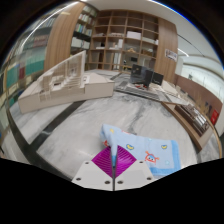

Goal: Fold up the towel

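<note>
A light blue towel [150,152] with small printed figures lies on the grey marble table [80,125], just ahead of the fingers and to their right. My gripper [114,150] is shut, with its magenta pads [103,163] pressed together on a thin edge of the towel. That edge rises in a fold between the fingertips. The rest of the towel spreads flat beyond and right of them. Its near part is hidden by the fingers.
A white architectural model [55,85] stands on the table's far left. Wooden shelves [125,35] line the back wall. A dark chair and desk [145,75] stand beyond the table, and a low wooden cabinet [200,105] is at the right.
</note>
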Demonstrator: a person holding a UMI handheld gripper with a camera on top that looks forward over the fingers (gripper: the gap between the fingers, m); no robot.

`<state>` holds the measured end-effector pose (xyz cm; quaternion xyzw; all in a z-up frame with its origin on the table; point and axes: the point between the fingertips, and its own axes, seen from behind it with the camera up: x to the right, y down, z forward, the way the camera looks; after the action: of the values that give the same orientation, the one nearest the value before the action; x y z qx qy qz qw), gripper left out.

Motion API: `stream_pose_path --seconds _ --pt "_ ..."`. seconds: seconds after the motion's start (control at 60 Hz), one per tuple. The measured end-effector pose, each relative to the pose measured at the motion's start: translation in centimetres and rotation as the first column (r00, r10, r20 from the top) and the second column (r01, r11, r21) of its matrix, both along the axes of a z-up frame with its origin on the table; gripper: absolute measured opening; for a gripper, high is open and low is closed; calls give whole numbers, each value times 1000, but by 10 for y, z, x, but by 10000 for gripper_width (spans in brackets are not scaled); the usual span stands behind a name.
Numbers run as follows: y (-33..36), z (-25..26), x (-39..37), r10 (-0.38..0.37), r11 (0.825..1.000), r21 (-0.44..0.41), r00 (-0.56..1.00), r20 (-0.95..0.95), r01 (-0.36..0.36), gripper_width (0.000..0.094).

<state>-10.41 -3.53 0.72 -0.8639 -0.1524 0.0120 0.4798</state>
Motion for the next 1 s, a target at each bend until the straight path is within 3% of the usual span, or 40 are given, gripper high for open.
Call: stream_pose_path --seconds 0.117,0.2,0.283,0.367,0.45,0.483,0.6,0.617,0.667,1.0 --pt "9 41 41 -104 994 18 981 -166 108 8" --pt "11 49 95 -209 975 26 958 -196 219 8" --pt "10 26 142 -291 956 -3 946 -144 294 9" --pt "12 -5 163 -313 950 -67 941 -131 306 28" --pt "15 -5 161 -283 959 -69 945 -166 275 59" --pt "14 -3 162 -281 959 -79 945 -168 271 158" --pt "8 16 176 -290 957 -54 942 -168 285 879" --pt "6 19 177 -287 958 -52 943 -171 283 900" --pt "-4 30 174 -265 964 -52 946 -187 260 825" --pt "-120 101 143 -131 991 2 959 -251 136 835"
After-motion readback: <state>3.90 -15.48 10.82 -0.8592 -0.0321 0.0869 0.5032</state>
